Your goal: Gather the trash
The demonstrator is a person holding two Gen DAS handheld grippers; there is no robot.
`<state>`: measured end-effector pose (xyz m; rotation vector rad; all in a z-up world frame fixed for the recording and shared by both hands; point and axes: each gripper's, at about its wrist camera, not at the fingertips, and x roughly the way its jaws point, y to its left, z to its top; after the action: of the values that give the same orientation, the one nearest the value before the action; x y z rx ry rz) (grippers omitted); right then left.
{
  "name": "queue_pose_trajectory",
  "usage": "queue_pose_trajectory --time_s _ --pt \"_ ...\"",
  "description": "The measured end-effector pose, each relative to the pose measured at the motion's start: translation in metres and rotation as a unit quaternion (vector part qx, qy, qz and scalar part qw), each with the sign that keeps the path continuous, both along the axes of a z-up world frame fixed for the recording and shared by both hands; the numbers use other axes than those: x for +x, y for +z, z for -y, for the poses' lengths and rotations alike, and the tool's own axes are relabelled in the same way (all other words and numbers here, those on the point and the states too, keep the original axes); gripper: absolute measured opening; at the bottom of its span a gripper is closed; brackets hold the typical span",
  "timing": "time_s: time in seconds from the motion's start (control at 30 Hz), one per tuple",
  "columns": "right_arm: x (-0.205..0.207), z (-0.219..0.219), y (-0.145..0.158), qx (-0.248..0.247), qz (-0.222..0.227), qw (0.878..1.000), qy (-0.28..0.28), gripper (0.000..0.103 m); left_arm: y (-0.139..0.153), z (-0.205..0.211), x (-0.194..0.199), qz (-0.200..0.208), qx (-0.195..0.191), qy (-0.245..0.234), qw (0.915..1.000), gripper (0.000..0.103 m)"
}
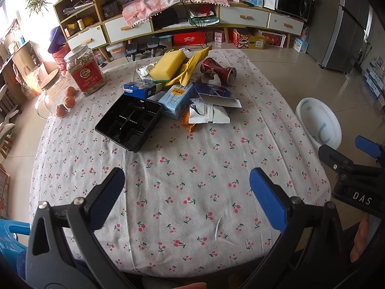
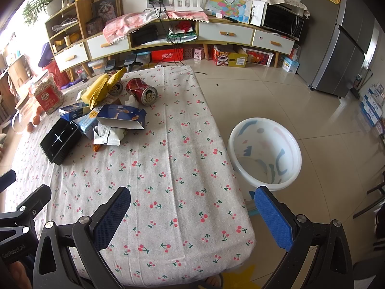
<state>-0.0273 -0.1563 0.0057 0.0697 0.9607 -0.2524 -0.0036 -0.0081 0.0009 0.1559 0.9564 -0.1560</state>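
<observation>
A heap of trash lies at the far half of the table (image 1: pixel 182 192): a black plastic tray (image 1: pixel 128 121) (image 2: pixel 60 142), a crushed red can (image 1: pixel 217 70) (image 2: pixel 142 91), yellow wrappers (image 1: pixel 190 68) (image 2: pixel 101 91), a yellow sponge (image 1: pixel 168 66), a light blue carton (image 1: pixel 176 98), a dark blue box (image 2: pixel 121 116) and a white pouch (image 1: pixel 208 114) (image 2: pixel 108 134). A white basin (image 2: pixel 264 153) (image 1: pixel 318 122) stands on the floor right of the table. My left gripper (image 1: pixel 186 192) and right gripper (image 2: pixel 192 213) hover open and empty over the table's near edge.
A jar with a red label (image 1: pixel 85 72) and a glass pot (image 1: pixel 56 96) with orange fruits stand at the table's left. A long sideboard (image 2: pixel 168 36), boxes and a grey fridge (image 2: pixel 346 48) line the back. Tiled floor lies to the right. A blue chair (image 1: pixel 12 238) is near left.
</observation>
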Motion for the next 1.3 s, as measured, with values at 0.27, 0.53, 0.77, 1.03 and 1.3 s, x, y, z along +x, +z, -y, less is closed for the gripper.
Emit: queue_pose_trajectory --time_s 0.27,0.53,0.77,1.03,1.3 --pt "0.0 0.0 0.0 0.0 0.0 1.0 0.0 0.103 0.0 -0.002 0.0 0.0 0.0 0.001 1.0 0.103" --pt "0.0 0.0 0.0 0.0 0.0 1.0 0.001 0.103 0.0 -0.002 0.0 -0.001 0.0 0.001 1.0 0.103" --pt "0.002 -0.003 0.0 0.002 -0.002 1.0 0.001 0.103 -0.003 -0.001 0.0 -0.004 -0.002 0.003 1.0 0.103" --pt "0.015 -0.021 -0.012 0.002 -0.011 1.0 0.018 0.103 -0.012 -0.021 0.014 -0.021 -0.014 0.022 0.9994 0.103" --pt "0.034 -0.026 -0.021 -0.001 -0.024 0.999 0.029 0.103 -0.018 -0.044 0.03 -0.033 -0.023 0.042 0.9983 0.103"
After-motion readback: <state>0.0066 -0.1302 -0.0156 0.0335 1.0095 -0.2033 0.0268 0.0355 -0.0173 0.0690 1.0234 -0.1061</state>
